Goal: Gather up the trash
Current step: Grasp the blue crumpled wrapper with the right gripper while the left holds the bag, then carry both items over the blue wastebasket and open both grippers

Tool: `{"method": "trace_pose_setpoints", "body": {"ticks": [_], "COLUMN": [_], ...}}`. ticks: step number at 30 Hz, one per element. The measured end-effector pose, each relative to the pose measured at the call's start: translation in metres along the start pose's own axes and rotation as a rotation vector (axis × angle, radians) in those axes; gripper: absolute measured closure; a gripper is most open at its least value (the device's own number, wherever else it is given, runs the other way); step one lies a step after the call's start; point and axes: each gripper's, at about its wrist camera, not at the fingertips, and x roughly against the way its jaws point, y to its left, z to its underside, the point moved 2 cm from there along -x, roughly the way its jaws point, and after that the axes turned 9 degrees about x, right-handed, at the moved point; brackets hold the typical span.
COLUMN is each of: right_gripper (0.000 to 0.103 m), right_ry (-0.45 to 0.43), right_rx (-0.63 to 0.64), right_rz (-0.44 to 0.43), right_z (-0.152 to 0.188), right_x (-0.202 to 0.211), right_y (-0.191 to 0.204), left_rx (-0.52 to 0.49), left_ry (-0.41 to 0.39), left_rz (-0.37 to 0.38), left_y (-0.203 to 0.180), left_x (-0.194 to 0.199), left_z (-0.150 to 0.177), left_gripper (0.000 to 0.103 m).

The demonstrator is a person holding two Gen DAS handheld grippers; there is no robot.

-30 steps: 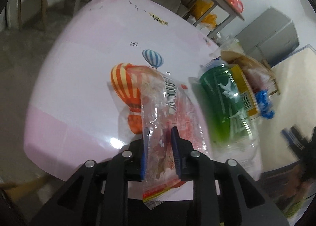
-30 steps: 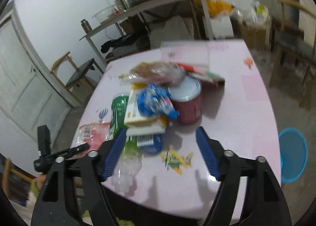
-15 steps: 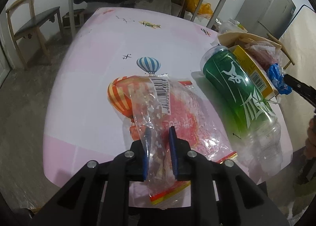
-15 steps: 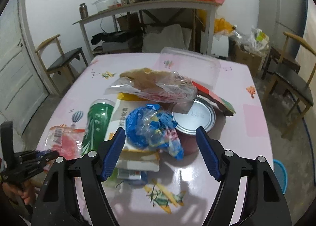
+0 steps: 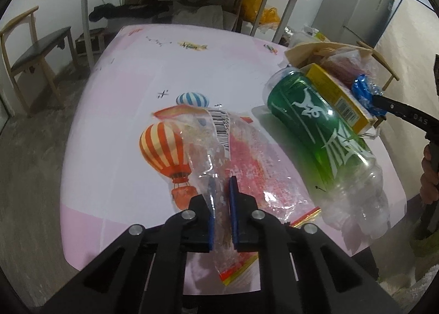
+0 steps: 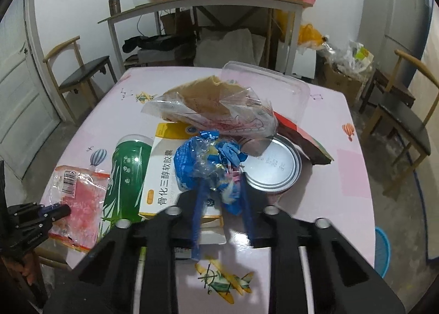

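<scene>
A pink table printed with balloons and aeroplanes was found littered with trash in a cluttered room. The left gripper, its jaws closing to a narrow gap, was clamped on a clear red-printed wrapper at the near edge, evidently for lifting. The right gripper, also closing, was pinched on a crumpled blue wrapper lying atop a yellow box, beside a green bottle and a tin can.

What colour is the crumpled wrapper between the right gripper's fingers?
Blue crumpled wrapper, with clear plastic; best seen in the right wrist view.
</scene>
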Motion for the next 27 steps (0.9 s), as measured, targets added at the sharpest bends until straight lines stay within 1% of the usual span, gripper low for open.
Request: {"method": "trace_pose_setpoints", "body": {"ticks": [3,8,14,17,19,22,24,25,27], "right_gripper": [0.094,0.097,0.098,0.098,0.098,0.098,0.098,0.098,0.098], "right_ry": [-0.008,-0.03,-0.056,-0.067,-0.082,-0.126,-0.162,-0.181,-0.229], "right_rx": [-0.011,-0.003,0.012,-0.004,-0.026,-0.112,-0.174,-0.206,-0.289], "right_rz": [-0.004,0.007,0.009,0.003,0.0,0.008,0.029,0.051,0.133], "right_z": [0.001,0.003,0.011,0.021,0.026,0.039,0.048,0.052,0.067], "right_x": [0.004,0.02,0.044,0.057,0.066,0.09,0.107,0.116,0.142], "right_y": [-0.001,0.001,0.001,-0.004,-0.01,-0.03,-0.049,-0.06,-0.092], "left_rx": [-0.004,0.011,0.027,0.012,0.008,0.001,-0.028,-0.04,-0.096], "left_ry": [-0.009,-0.026,-0.052,-0.083,-0.105,-0.14,-0.174,-0.182,-0.197], "left_rz": [0.007,0.016,0.031,0.025,0.038,0.097,0.172,0.194,0.291], "left_y": [-0.001,-0.002,-0.007,-0.014,-0.019,-0.03,-0.05,-0.057,-0.09], "left_x": [0.004,0.017,0.048,0.07,0.086,0.11,0.128,0.132,0.141], "left_z": [0.001,0.002,0.003,0.004,0.003,-0.004,-0.017,-0.021,-0.037], "left_gripper": [0.098,0.099,0.099,0.099,0.099,0.099,0.099,0.099,0.099]}}
